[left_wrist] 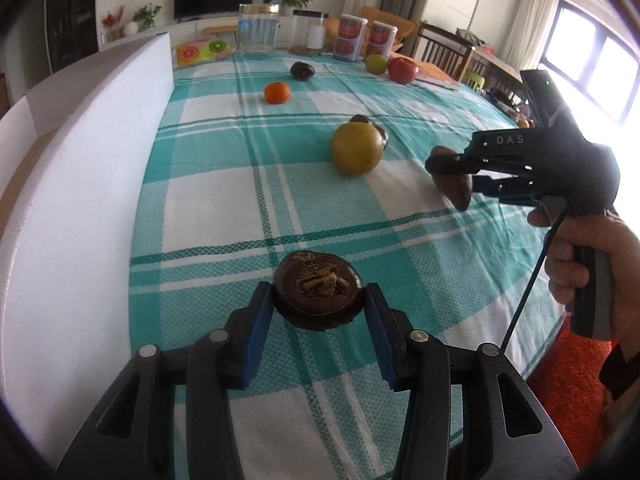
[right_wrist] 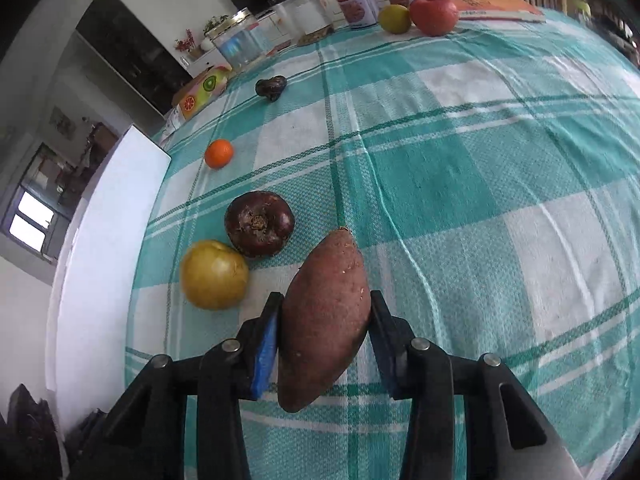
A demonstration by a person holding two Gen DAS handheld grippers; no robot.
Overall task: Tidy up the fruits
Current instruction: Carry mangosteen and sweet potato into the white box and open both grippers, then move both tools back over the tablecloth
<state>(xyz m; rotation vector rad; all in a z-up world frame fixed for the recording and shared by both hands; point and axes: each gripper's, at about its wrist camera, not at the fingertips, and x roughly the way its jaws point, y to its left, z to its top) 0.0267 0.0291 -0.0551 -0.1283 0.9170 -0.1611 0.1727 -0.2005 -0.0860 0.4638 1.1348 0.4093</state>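
Teal-and-white checked cloth (right_wrist: pixel 500 184) covers the table, with a white foam board (left_wrist: pixel 92 168) standing along its left edge and a living room behind.

Fruit count on the cloth: 1 orange (right_wrist: pixel 219 153), 1 yellow pear (right_wrist: pixel 214 274), 1 red apple (right_wrist: pixel 434 14), 1 small green apple (right_wrist: pixel 395 18), and 3 dark mangosteens. 1 mangosteen (right_wrist: pixel 271 87) lies far back near the jars, 1 (right_wrist: pixel 259 224) sits touching the yellow pear, and the third (left_wrist: pixel 318 292) is held. 1 sweet potato (right_wrist: pixel 325 336) makes up the rest.

At the far edge stand 2 clear jars (left_wrist: pixel 259 28) and 2 printed tins (left_wrist: pixel 352 38), with the red apple and green apple side by side just in front of the tins. 1 fruit-patterned box (left_wrist: pixel 202 51) lies beside the jars.

Left gripper (left_wrist: pixel 319 304) clamps the third mangosteen between its 2 blue pads, near the front of the cloth. Right gripper (right_wrist: pixel 325 320) is closed on the sweet potato, both pads pressed against its sides, just right of the yellow pear. From the left wrist view a hand (left_wrist: pixel 588 264) grips that tool's handle.
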